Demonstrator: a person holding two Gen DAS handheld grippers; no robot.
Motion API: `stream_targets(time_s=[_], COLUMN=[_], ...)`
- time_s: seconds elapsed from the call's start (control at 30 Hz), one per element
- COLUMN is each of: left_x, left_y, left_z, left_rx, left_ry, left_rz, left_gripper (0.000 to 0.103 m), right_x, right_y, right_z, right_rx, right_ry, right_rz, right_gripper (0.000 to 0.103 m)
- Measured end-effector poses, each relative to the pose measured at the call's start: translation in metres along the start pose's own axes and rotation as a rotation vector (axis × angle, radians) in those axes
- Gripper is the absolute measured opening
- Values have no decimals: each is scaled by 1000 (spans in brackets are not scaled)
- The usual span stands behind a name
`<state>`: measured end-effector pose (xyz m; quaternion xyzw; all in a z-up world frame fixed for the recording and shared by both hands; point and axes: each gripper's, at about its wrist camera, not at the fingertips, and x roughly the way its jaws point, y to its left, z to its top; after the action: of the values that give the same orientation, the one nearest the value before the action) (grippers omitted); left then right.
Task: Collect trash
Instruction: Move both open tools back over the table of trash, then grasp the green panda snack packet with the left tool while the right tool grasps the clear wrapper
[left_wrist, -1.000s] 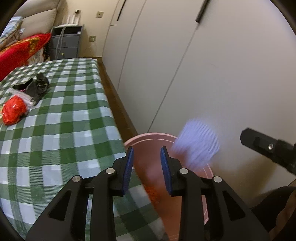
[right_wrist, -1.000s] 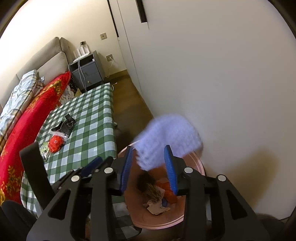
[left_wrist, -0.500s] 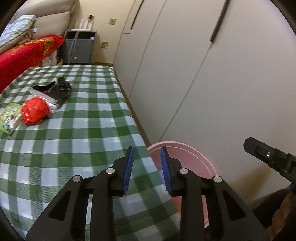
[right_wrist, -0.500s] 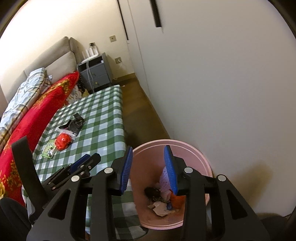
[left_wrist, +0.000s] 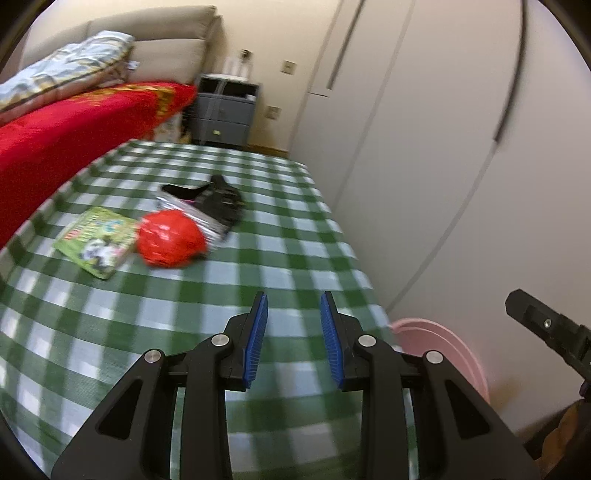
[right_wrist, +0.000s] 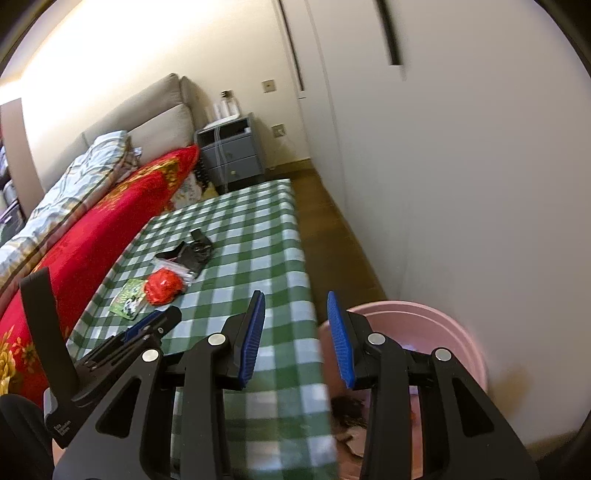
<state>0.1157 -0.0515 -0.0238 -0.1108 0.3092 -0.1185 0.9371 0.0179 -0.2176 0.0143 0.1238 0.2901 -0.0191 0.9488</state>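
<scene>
A crumpled red wrapper (left_wrist: 171, 238) lies on the green checked table (left_wrist: 280, 240), with a green packet (left_wrist: 96, 242) to its left and a black wrapper (left_wrist: 219, 201) over a clear bag behind it. My left gripper (left_wrist: 293, 339) is open and empty above the table's near part. My right gripper (right_wrist: 295, 336) is open and empty above the table's right edge. A pink bin (right_wrist: 424, 317) stands on the floor by the table corner and holds several scraps (right_wrist: 347, 417). The same trash shows in the right wrist view: red wrapper (right_wrist: 163, 286), green packet (right_wrist: 129, 297), black wrapper (right_wrist: 194, 253).
White wardrobe doors (left_wrist: 424, 147) run along the right. A strip of wood floor (right_wrist: 340, 240) lies between the table and the doors. A sofa with a red blanket (right_wrist: 74, 243) runs along the left. A grey bedside cabinet (right_wrist: 231, 151) stands at the back.
A pale purple piece of trash fell from the right gripper into the pink bin. Both grippers have since swung left, from over the bin toward the table.
</scene>
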Motion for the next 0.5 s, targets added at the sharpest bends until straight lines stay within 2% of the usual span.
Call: stream_targets(time_s=[0.5], left_x=[6], left_y=[81], left_z=[30], left_rx=[-17], left_ry=[-49], left_rz=[284], left_gripper=[29], right_x=[101], right_y=[70], right_z=[17], right_rx=[-15], right_ry=[38], right_rz=[211], right_gripper=[35])
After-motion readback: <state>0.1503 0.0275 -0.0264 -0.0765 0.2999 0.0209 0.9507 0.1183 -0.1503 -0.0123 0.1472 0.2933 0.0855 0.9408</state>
